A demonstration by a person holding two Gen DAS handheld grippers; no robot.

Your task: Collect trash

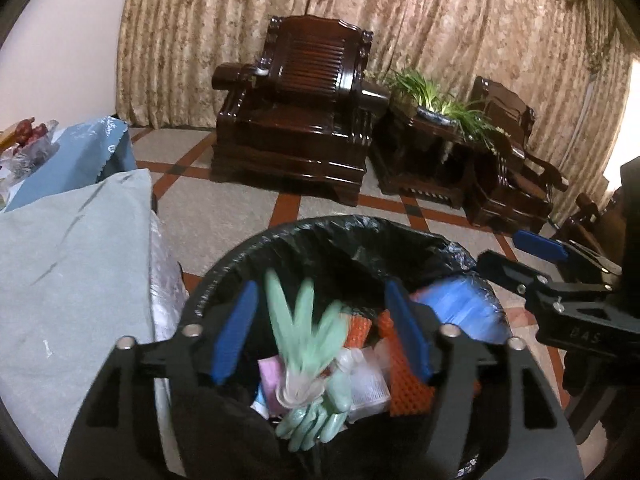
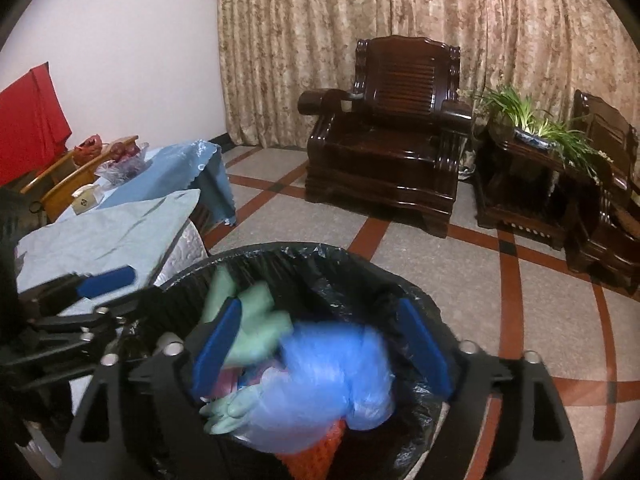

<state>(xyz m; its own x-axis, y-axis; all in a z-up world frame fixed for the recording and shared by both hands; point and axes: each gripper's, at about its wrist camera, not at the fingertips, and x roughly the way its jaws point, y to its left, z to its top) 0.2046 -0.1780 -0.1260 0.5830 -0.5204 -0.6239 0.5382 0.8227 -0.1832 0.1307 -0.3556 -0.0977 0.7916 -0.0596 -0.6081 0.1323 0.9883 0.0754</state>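
Both grippers hang over a round trash bin lined with a crinkled black plastic bag, which stands on a speckled tile floor with red-brown bands; the left gripper has its blue-padded jaws spread apart, and a pair of pale green rubber gloves, blurred, lies between them without touching either pad, down inside the bin on top of the other rubbish; the right gripper stands with its jaws wide as well, and a crumpled translucent blue plastic bag, also blurred, sits between its pads and free of them, inside the bin beside the gloves; under these lie an orange foam mesh piece, a pink packet and a small whitish carton. Just left of the bin is a surface draped in pale grey-blue cloth; behind it stands a table with a shiny blue cover. Against the patterned beige curtain stands a dark carved wooden armchair; beside that sits a dark wooden side table bearing a green grass-like plant in a blue-and-white pot.
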